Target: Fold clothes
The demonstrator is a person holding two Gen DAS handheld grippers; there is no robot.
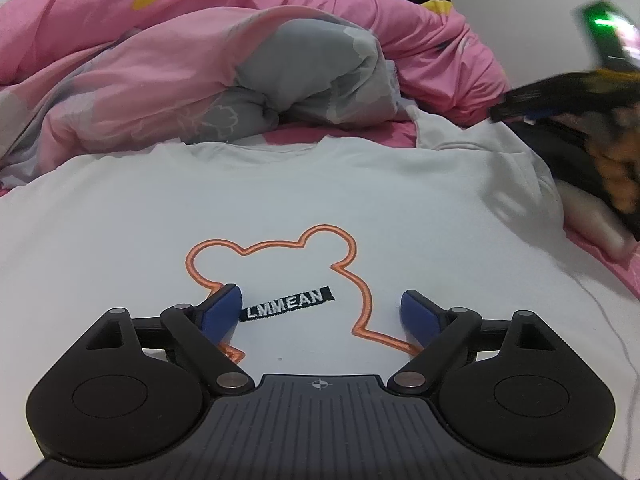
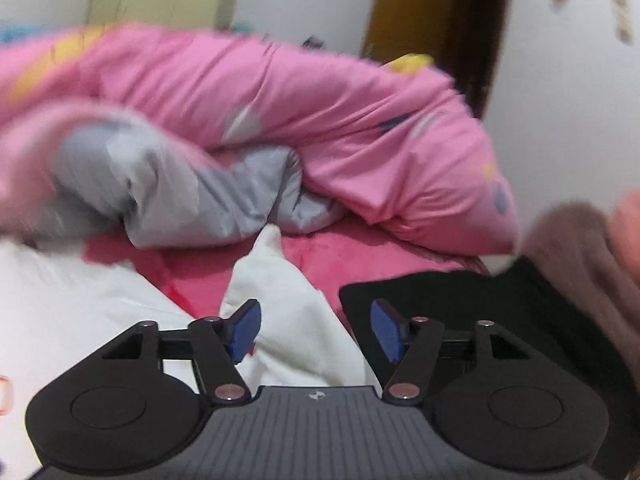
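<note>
— Pink bedding covers the bed, with a rumpled pink-and-grey duvet heaped toward twelve o'clock. How far along is the folding?

— Barely begun, I'd judge. The white T-shirt lies flat, front up, its orange bear outline showing; the body looks unfolded, and only the sleeve at about two o'clock is bunched up.

— And the hands?

— The left gripper angles down over the shirt's chest, fingers spread wide on either side of the black label, pinching nothing. The right gripper, blurred, hangs above that crumpled sleeve with jaws parted and empty; a black cloth lies at its three o'clock.

— What remains?

— Sleeves in, then the body folded over, by my reading.
</note>
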